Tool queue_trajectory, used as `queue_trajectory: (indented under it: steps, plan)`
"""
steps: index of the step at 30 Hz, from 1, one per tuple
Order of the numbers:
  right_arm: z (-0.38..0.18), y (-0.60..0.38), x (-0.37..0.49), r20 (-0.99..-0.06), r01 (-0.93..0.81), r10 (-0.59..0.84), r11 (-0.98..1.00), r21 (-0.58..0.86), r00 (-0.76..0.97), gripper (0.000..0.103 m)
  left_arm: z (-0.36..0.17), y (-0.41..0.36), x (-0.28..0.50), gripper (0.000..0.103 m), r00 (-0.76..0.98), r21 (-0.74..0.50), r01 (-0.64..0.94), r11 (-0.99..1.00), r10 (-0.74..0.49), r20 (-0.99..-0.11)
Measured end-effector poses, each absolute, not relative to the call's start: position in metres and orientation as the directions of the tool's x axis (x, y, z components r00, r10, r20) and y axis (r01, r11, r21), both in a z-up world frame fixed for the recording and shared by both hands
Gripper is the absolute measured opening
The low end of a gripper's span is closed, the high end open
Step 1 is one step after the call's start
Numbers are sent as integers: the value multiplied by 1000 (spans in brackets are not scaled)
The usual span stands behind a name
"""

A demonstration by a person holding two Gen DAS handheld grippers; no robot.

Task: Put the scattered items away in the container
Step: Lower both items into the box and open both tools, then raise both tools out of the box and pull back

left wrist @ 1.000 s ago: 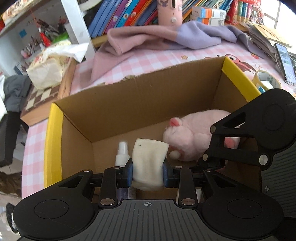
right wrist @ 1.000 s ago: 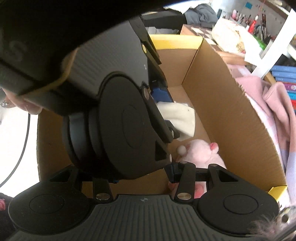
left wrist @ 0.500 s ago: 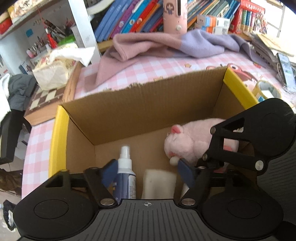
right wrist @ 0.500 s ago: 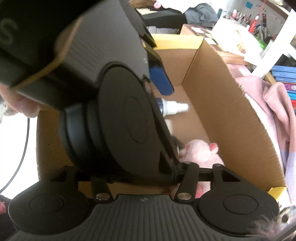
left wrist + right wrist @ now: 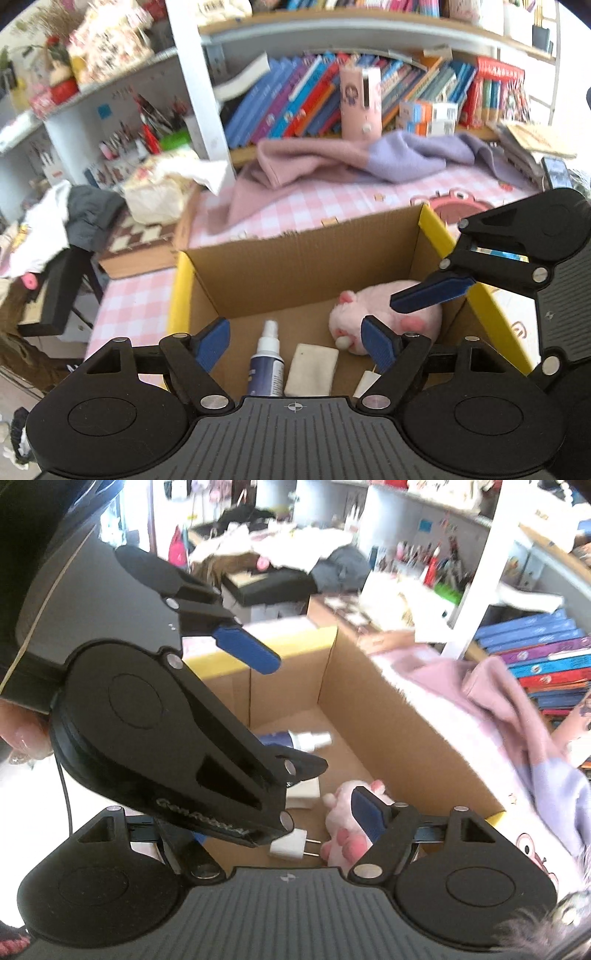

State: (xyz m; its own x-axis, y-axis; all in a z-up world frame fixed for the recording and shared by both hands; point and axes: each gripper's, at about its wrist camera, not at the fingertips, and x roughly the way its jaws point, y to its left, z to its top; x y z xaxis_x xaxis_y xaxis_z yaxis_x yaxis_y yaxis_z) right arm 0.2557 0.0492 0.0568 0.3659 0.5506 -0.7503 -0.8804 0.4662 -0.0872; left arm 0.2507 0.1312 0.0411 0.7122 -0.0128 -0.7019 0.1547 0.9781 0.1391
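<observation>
A cardboard box [image 5: 295, 258] with yellow-taped rims stands on the pink checked table. In it lie a pink plush toy [image 5: 384, 314], a white sponge [image 5: 312, 369], a blue spray bottle [image 5: 266, 365] and a white plug [image 5: 290, 845]. My left gripper [image 5: 295, 343] is open and empty above the box's near side. My right gripper [image 5: 273, 834] is open over the box's right end, above the plush [image 5: 343, 812]; its left finger is hidden behind the left gripper's body [image 5: 166, 731].
A pink and lilac cloth [image 5: 332, 166] lies behind the box. Bookshelves [image 5: 369, 99] stand at the back. A chessboard [image 5: 136, 236] with a tissue pack [image 5: 155, 192] sits at the left. A phone [image 5: 554, 173] lies at the far right.
My left gripper opened and let the white sponge drop into the box beside the spray bottle. Both grippers then rose away from the box. The right gripper opened.
</observation>
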Motion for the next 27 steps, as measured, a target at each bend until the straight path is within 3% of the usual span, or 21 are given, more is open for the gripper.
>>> queue_trajectory:
  steps: [17, 27]
  plan:
    - [107, -12, 165, -508, -777, 638, 620, -105, 578, 75, 96, 135, 122, 87, 830, 151, -52, 987, 126, -543]
    - [116, -53, 111, -386, -655, 570, 743, -134, 725, 75, 100, 126, 53, 90, 857, 93, -178, 980, 201, -474]
